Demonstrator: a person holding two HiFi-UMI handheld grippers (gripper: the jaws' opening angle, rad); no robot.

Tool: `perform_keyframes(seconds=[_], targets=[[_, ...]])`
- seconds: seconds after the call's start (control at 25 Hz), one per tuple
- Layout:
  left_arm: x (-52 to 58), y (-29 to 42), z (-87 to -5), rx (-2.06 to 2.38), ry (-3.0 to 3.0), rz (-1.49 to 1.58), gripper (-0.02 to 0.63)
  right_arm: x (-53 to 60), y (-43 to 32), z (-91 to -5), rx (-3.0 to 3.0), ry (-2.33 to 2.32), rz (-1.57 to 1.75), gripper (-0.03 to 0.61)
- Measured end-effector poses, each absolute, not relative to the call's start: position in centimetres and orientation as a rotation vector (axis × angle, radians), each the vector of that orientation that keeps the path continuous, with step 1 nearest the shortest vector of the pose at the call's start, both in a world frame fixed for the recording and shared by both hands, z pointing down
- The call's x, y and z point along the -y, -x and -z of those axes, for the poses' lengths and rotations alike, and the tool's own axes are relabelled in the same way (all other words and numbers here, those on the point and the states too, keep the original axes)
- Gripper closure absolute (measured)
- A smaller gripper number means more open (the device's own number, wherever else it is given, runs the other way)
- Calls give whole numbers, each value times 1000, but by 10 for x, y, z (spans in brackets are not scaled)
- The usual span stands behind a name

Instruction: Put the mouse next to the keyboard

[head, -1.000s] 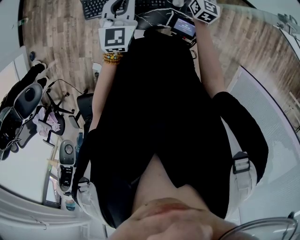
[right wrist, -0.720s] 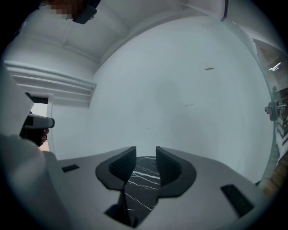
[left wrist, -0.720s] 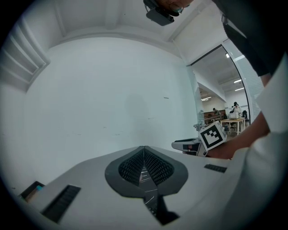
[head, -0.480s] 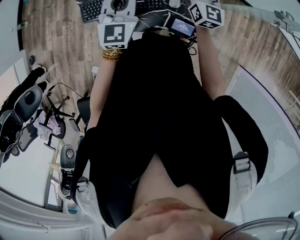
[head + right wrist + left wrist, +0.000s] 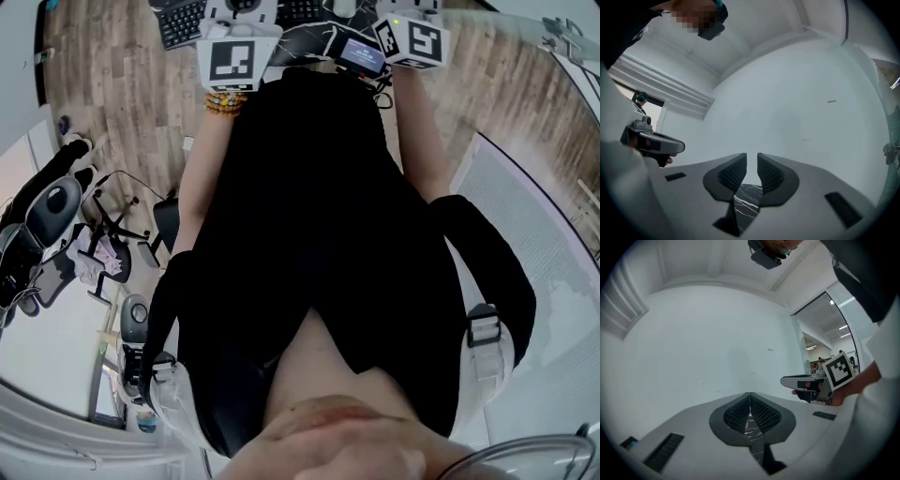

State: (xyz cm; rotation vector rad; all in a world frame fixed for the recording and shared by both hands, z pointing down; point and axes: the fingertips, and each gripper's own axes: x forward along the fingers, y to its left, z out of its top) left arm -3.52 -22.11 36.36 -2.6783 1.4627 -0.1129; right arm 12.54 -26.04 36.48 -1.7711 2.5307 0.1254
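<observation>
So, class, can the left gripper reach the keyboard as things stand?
Probably not yet: the left gripper, shut, faces a bare wall, and the keyboard lies beneath it; nothing blocks a descent.

Office interior. A keyboard (image 5: 183, 21) and a small lit screen (image 5: 362, 56) lie on a black, white-veined desk (image 5: 305, 39). At the left of the head view, swivel chairs (image 5: 52, 206) on star bases stand on wood-plank flooring (image 5: 112, 84). The left gripper view shows a plain white wall (image 5: 717, 348) and a glazed partition (image 5: 843, 329), beyond which a strip-lit ceiling recedes.
</observation>
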Motion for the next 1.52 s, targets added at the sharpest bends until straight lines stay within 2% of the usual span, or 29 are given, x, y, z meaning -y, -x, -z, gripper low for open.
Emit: perform_keyframes(seconds=[0.6,1.52], targets=[[225,22,-358,-1537,2619,103,600,236,-128,-377,-2549,1848,-65,522],[221,19,-375,-1573,2640,138,600,222,-119,-397,-2608,1816,28,528]])
